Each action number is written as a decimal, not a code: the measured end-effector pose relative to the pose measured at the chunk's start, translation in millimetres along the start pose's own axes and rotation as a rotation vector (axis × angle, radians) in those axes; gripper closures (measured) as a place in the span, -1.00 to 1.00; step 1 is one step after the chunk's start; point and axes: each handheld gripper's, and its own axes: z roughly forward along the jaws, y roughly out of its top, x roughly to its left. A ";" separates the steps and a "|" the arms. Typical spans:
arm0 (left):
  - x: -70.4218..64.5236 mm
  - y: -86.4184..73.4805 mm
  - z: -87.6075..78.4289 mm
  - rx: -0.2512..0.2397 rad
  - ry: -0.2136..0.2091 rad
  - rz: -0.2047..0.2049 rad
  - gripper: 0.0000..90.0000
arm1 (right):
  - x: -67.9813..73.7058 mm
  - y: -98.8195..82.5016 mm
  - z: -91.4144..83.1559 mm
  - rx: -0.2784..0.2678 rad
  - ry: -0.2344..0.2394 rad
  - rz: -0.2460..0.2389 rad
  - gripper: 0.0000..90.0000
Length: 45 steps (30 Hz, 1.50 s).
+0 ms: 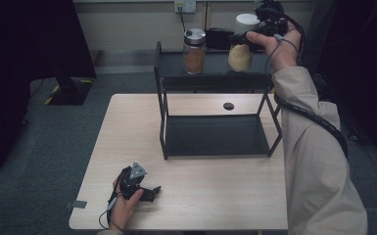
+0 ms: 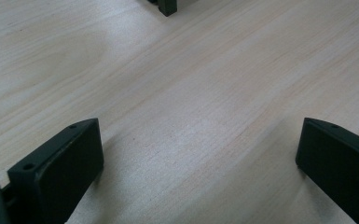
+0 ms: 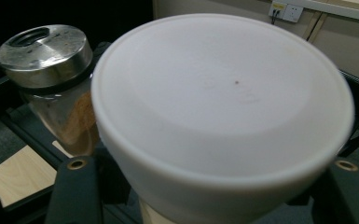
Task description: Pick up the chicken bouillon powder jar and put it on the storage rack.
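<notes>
A black two-tier rack (image 1: 172,62) stands at the back of the wooden table (image 1: 210,196). On its top shelf is a glass jar with a metal lid (image 1: 194,51) (image 3: 46,51), holding brown powder. To its right, my right gripper (image 1: 242,40) (image 3: 210,164) is shut on a white-lidded jar (image 1: 240,57) (image 3: 224,93) of beige powder, one jaw on each side below the lid. The jar's base is at the shelf's level; I cannot tell whether it touches. My left gripper (image 1: 151,192) (image 2: 198,154) rests open on the table near the front left, with nothing between its jaws.
The rack's lower shelf (image 1: 215,134) is bare. A small round hole (image 1: 228,105) is in the tabletop behind it. One rack foot (image 2: 167,6) shows ahead of the left gripper. A wall socket (image 1: 184,6) and a dark stand (image 1: 68,90) are behind the table.
</notes>
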 end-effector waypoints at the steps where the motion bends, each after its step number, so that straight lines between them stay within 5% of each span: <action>1: 0.0 0.1 0.0 0.000 0.000 0.000 -1.00 | -0.5 0.2 2.7 0.005 -0.001 0.003 -0.23; 25: -0.1 -0.1 0.0 -0.001 0.000 0.000 -1.00 | 2.2 -4.5 15.8 -0.004 -0.005 0.000 -0.25; 34: 0.0 0.1 -0.1 0.001 0.000 0.001 -1.00 | 7.4 -5.0 14.4 -0.007 -0.019 0.005 -0.71; 45: -0.1 -0.1 0.0 0.000 0.001 0.001 -1.00 | 18.1 -8.9 -2.7 -0.019 -0.050 -0.005 -0.90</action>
